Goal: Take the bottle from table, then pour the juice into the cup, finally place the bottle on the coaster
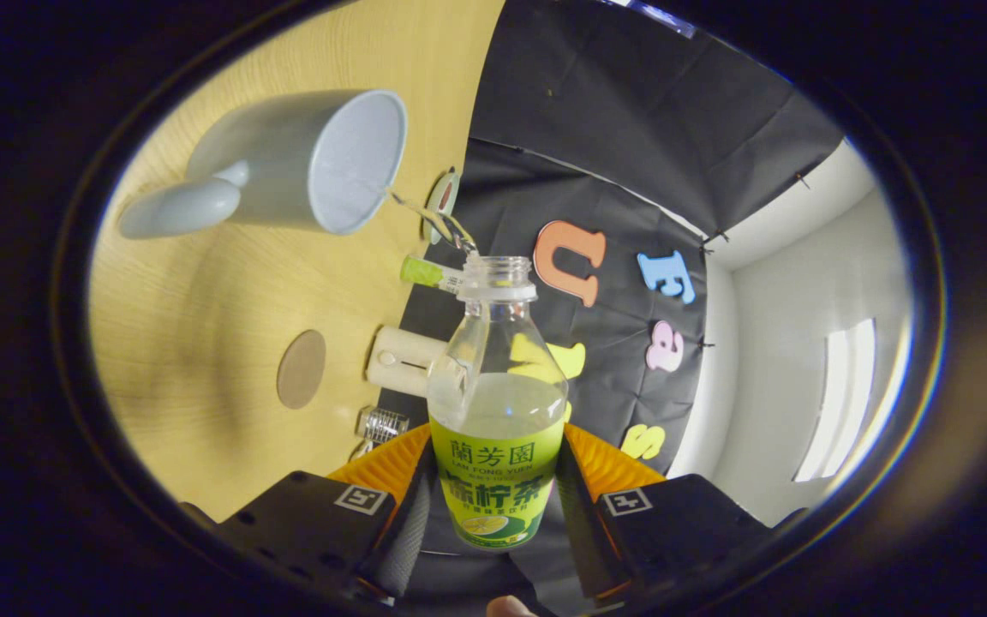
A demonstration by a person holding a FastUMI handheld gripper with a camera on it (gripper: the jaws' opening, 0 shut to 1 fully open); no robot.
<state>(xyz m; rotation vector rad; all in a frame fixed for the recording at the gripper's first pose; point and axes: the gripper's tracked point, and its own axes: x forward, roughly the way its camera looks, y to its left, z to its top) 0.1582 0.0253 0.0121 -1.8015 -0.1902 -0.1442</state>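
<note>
Now my jaws grip the bottle (496,411), tilted, a thin stream reaching the cup (305,163) rim near the surface (202,343) back edge. I fear juice misses the cup if I tilt faster.

Bottle (496,403): clear, green-and-yellow label, pale liquid; cup (305,163): light grey; coaster (302,368): brown; surface (202,326): light wood grain; fingers (403,531) clamp the bottle.

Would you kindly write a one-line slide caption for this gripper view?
Gripper shut on the tilted bottle, pouring a thin stream of juice into the cup.
</note>
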